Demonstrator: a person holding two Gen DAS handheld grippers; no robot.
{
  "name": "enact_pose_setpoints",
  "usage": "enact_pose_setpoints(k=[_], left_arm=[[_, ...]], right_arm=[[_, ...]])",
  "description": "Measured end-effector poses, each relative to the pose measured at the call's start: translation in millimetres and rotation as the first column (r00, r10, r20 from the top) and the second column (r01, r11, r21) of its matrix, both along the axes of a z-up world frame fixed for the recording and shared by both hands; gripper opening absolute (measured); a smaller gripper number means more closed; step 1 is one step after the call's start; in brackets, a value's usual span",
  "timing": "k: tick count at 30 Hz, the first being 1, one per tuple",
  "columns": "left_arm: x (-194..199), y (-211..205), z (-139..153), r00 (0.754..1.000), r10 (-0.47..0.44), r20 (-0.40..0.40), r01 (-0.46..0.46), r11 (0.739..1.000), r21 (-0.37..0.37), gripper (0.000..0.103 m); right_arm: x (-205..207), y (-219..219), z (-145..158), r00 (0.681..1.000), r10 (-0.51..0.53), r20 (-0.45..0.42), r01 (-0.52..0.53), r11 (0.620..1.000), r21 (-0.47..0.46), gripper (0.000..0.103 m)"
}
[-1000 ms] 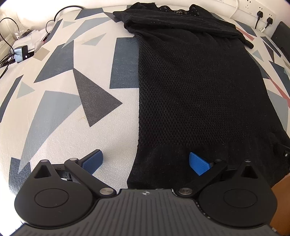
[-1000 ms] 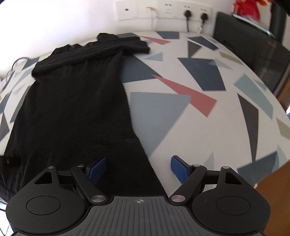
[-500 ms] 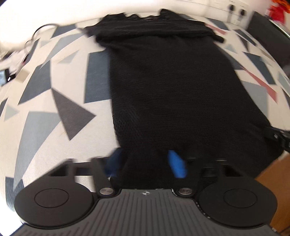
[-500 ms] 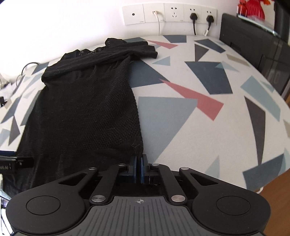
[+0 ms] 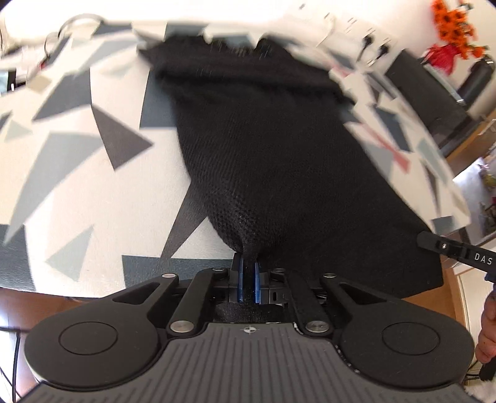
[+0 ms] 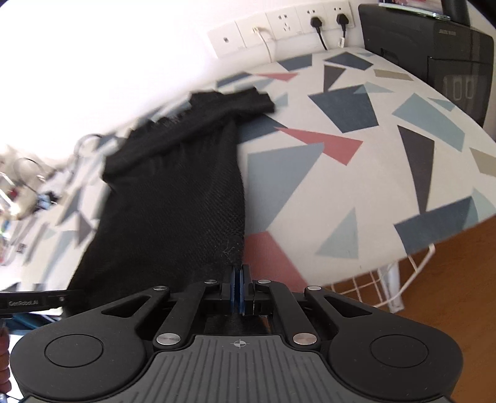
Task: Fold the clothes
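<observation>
black knit garment (image 5: 272, 148) flat on patterned table (image 5: 77, 173), collar at 12 | left gripper (image 5: 247, 280), right gripper (image 6: 238, 291) clenched on hem corners, 6 | soft, light, droopy; hold corners

counter (image 6: 387, 173): white cover, grey, blue and red triangles | on it: black garment (image 5: 279, 148), cables (image 6: 28, 173) at far-left edge

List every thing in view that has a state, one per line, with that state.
left gripper: shut on the black garment's near hem.
right gripper: shut on the near hem's other corner.
black garment: near edge lifted off, far end lying on the patterned table.
wall sockets: three cables plugged in.
</observation>
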State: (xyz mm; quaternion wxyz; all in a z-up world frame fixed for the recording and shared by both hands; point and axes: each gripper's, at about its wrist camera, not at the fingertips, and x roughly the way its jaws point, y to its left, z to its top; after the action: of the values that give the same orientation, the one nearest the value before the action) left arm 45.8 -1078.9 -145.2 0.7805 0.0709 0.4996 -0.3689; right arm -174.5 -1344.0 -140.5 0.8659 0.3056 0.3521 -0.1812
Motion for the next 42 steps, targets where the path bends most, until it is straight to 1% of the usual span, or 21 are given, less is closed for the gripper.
enact_pose_setpoints(k=[2, 4, 8, 12, 14, 17, 20, 23, 28, 33, 35, 36, 37, 38, 39, 40, 41, 42], left_arm=[[-6.3, 5.7, 17.4, 0.999, -0.001, 0.036, 0.002, 0.999, -0.043, 0.007], [-4.0, 9.2, 36.1, 0.999, 0.011, 0.05, -0.006, 0.996, -0.091, 0.007], [17.5, 5.2, 66.6, 0.998, 0.039, 0.054, -0.031, 0.988, -0.154, 0.007], [48.8, -8.6, 86.1, 0.996, 0.066, 0.064, -0.054, 0.984, -0.173, 0.007], [67.5, -18.0, 93.1, 0.995, 0.068, 0.068, -0.056, 0.984, -0.17, 0.007], [99.9, -33.1, 99.4, 0.996, 0.062, 0.059, -0.052, 0.986, -0.156, 0.007], [137.8, -50.6, 91.8, 0.999, 0.048, 0.025, -0.044, 0.991, -0.127, 0.007], [178.3, -69.3, 74.3, 0.999, 0.04, -0.02, -0.042, 0.995, -0.092, 0.007], [239.9, -99.8, 40.5, 0.994, 0.015, -0.105, -0.021, 0.998, -0.059, 0.007], [280.7, -134.1, -0.2, 0.99, -0.039, -0.135, 0.039, 0.999, 0.001, 0.009], [293.0, -149.1, -16.8, 0.989, -0.064, -0.135, 0.071, 0.997, 0.044, 0.017], [296.7, -155.0, -22.5, 0.989, -0.078, -0.127, 0.089, 0.993, 0.076, 0.029], [299.5, -157.9, -24.2, 0.989, -0.096, -0.117, 0.107, 0.99, 0.095, 0.046], [302.3, -159.1, -23.5, 0.988, -0.115, -0.106, 0.126, 0.987, 0.102, 0.055], [305.1, -158.1, -19.9, 0.986, -0.137, -0.097, 0.146, 0.985, 0.093, 0.066], [307.9, -155.1, -13.6, 0.983, -0.161, -0.089, 0.168, 0.983, 0.07, 0.068], [309.1, -150.3, -5.9, 0.982, -0.175, -0.074, 0.178, 0.983, 0.05, 0.068], [308.7, -143.7, 3.1, 0.983, -0.178, -0.053, 0.18, 0.983, 0.032, 0.07]], right_arm=[[-11.0, 2.1, 13.3, 0.999, 0.005, 0.049, -0.006, 1.0, 0.006, 0.002], [-15.0, 1.0, 29.3, 0.995, 0.004, 0.097, -0.004, 1.0, 0.0, 0.002], [-5.1, -10.0, 60.8, 0.983, -0.004, 0.184, 0.003, 1.0, 0.001, 0.002], [21.9, -25.9, 87.0, 0.97, -0.002, 0.241, 0.007, 1.0, -0.02, 0.002], [39.4, -35.7, 97.9, 0.966, -0.015, 0.257, 0.025, 0.999, -0.033, 0.002], [69.5, -51.4, 108.3, 0.962, -0.032, 0.271, 0.041, 0.999, -0.026, 0.002], [104.6, -67.0, 112.3, 0.966, -0.045, 0.254, 0.054, 0.998, -0.029, 0.002], [144.8, -83.4, 105.3, 0.974, -0.067, 0.217, 0.075, 0.997, -0.03, 0.002], [215.4, -113.4, 78.2, 0.984, -0.112, 0.139, 0.114, 0.993, -0.01, 0.002], [280.3, -144.0, 41.0, 0.988, -0.151, 0.035, 0.152, 0.988, -0.028, 0.002], [296.5, -153.7, 21.1, 0.984, -0.176, -0.004, 0.176, 0.984, -0.024, 0.002], [302.2, -157.5, 10.3, 0.982, -0.188, -0.027, 0.187, 0.982, -0.02, 0.002], [307.3, -160.7, 0.1, 0.98, -0.192, -0.047, 0.191, 0.981, -0.017, 0.002], [311.1, -161.8, -7.0, 0.981, -0.182, -0.065, 0.181, 0.983, -0.023, 0.005], [314.4, -161.4, -11.4, 0.983, -0.166, -0.081, 0.163, 0.986, -0.04, 0.013], [316.7, -160.4, -13.0, 0.983, -0.153, -0.098, 0.147, 0.987, -0.063, 0.022], [315.5, -157.3, -8.7, 0.984, -0.144, -0.101, 0.135, 0.986, -0.094, 0.038], [311.5, -152.6, -1.8, 0.987, -0.138, -0.088, 0.126, 0.984, -0.128, 0.046]])
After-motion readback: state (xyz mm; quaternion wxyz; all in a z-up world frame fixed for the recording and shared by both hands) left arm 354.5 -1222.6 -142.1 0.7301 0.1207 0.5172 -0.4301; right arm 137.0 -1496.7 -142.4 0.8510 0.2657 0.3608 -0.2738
